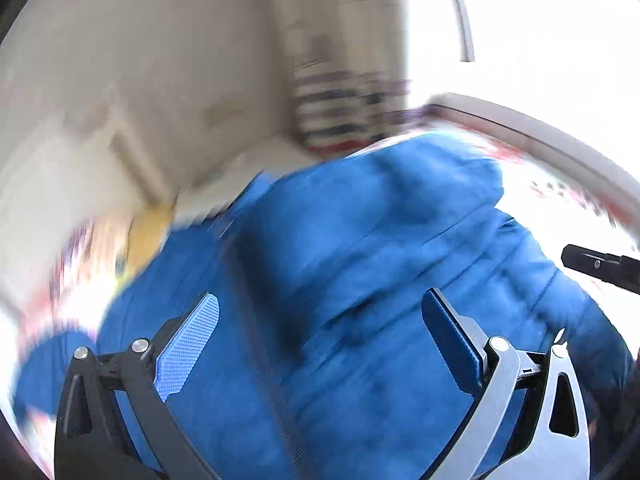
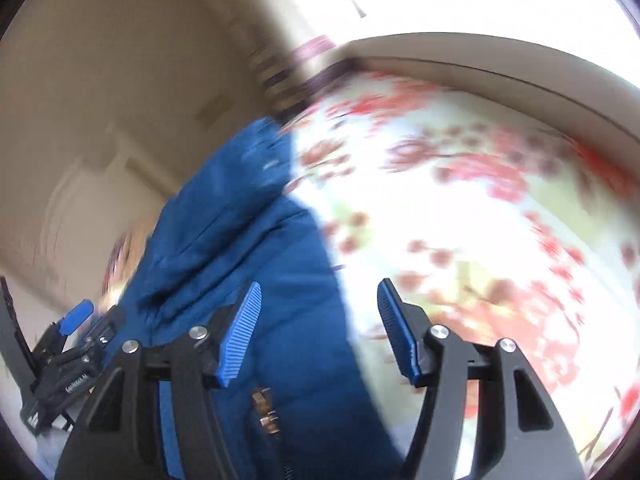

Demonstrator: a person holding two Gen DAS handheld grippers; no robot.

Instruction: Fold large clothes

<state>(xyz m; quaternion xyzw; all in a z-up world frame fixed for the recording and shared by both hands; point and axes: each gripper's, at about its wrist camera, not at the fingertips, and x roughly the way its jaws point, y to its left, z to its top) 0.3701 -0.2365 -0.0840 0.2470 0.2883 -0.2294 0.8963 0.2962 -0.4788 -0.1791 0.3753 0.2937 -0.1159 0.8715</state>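
Observation:
A large blue puffer jacket (image 1: pixel 360 260) lies on a bed with a white, red-flowered sheet (image 2: pixel 460 208). It fills the middle and bottom of the left wrist view. My left gripper (image 1: pixel 320 324) is open just above it, its jaws wide apart and empty. In the right wrist view the jacket (image 2: pixel 248 240) runs down the left half, with a brass zip pull (image 2: pixel 266 408) near the bottom. My right gripper (image 2: pixel 318 316) is open and empty over the jacket's right edge. Both views are blurred by motion.
A beige wall and a panelled door (image 2: pixel 112 168) stand behind the bed. A bright window (image 1: pixel 540 20) is at the upper right. The bed's pale frame (image 2: pixel 480 56) curves round the far side. The left gripper (image 2: pixel 68 356) shows at the right wrist view's left edge.

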